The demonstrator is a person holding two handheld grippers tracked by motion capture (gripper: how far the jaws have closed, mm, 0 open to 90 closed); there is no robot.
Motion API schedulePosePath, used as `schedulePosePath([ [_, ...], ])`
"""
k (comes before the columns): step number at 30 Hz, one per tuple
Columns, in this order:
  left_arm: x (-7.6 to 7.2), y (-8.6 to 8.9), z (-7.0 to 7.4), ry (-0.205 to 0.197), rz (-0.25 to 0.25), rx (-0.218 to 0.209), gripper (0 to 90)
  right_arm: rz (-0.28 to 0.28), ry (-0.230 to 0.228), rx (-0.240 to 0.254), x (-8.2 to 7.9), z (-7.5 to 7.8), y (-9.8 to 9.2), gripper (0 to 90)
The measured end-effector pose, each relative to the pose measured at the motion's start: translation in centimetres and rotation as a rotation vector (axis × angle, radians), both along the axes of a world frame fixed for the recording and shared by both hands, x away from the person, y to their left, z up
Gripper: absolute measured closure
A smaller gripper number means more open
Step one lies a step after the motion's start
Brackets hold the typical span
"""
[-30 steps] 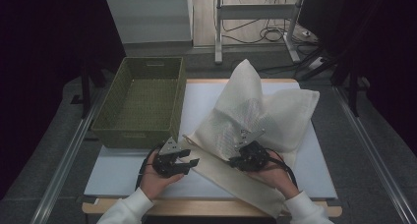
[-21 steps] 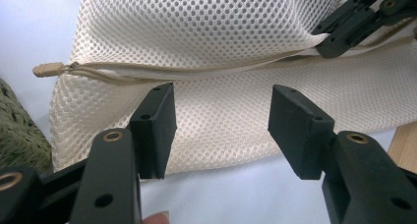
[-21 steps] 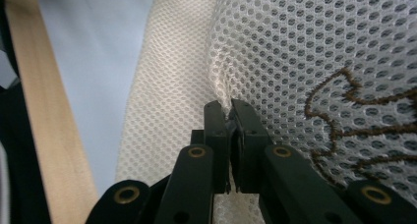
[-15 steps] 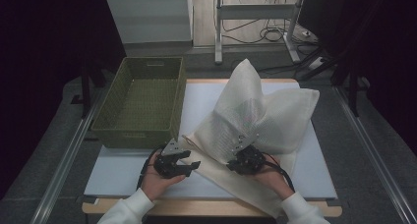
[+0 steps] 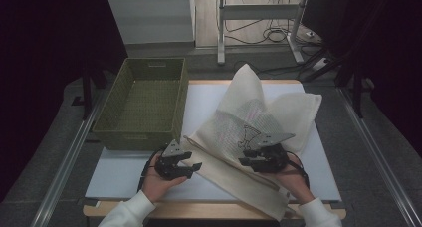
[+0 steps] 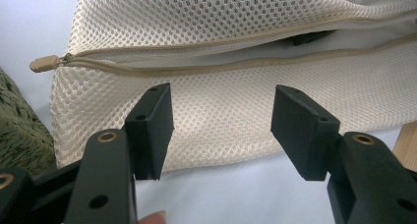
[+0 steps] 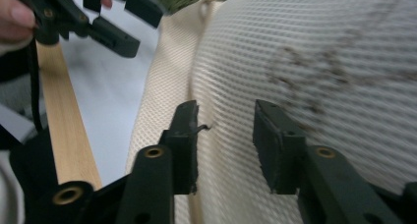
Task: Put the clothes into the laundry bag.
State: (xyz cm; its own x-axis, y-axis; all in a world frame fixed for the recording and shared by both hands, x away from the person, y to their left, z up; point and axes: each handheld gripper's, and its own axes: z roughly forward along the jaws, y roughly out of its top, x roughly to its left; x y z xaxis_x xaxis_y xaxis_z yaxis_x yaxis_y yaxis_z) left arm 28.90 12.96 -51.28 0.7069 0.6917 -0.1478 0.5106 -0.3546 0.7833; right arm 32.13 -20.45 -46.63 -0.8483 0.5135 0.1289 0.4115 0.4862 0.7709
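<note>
A white mat (image 5: 209,105) covers a wooden table (image 5: 199,210) in a dim room, with cables on the floor beyond it. A green woven basket (image 5: 142,105) stands on the left part of the table. A cream mesh laundry bag (image 5: 259,122) lies on the mat to the right of the basket, one part of it standing up in a peak, its lower edge running towards the near table edge. In the left gripper view the bag's zip (image 6: 46,63) sits at the end of a partly opened seam, and the mesh (image 6: 221,111) lies just beyond the jaws.

The left gripper (image 5: 191,165) is held just beside the bag's near left corner; its jaws stand apart with nothing between them. The right gripper (image 5: 246,161) hangs over the bag's lower part; its jaws have just been opening, and in the right gripper view (image 7: 223,135) they stand apart over the mesh without pressing on it, a thread caught at one pad.
</note>
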Motion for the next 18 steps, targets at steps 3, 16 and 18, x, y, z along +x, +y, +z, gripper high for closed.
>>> schedulePosePath([
  [3,0.0,-0.1,0.0,0.000,-0.001,0.003,40.4,-0.031,0.030,-0.032,-0.2,-0.6,-1.4,74.2],
  [16,0.0,-0.3,-0.3,0.005,-0.004,0.013,39.8,-0.010,0.051,-0.257,-0.7,-4.5,0.7,88.9],
  [18,0.1,-0.3,-0.3,0.005,-0.003,0.014,39.8,-0.012,0.053,-0.252,-0.6,-4.4,0.6,88.9],
])
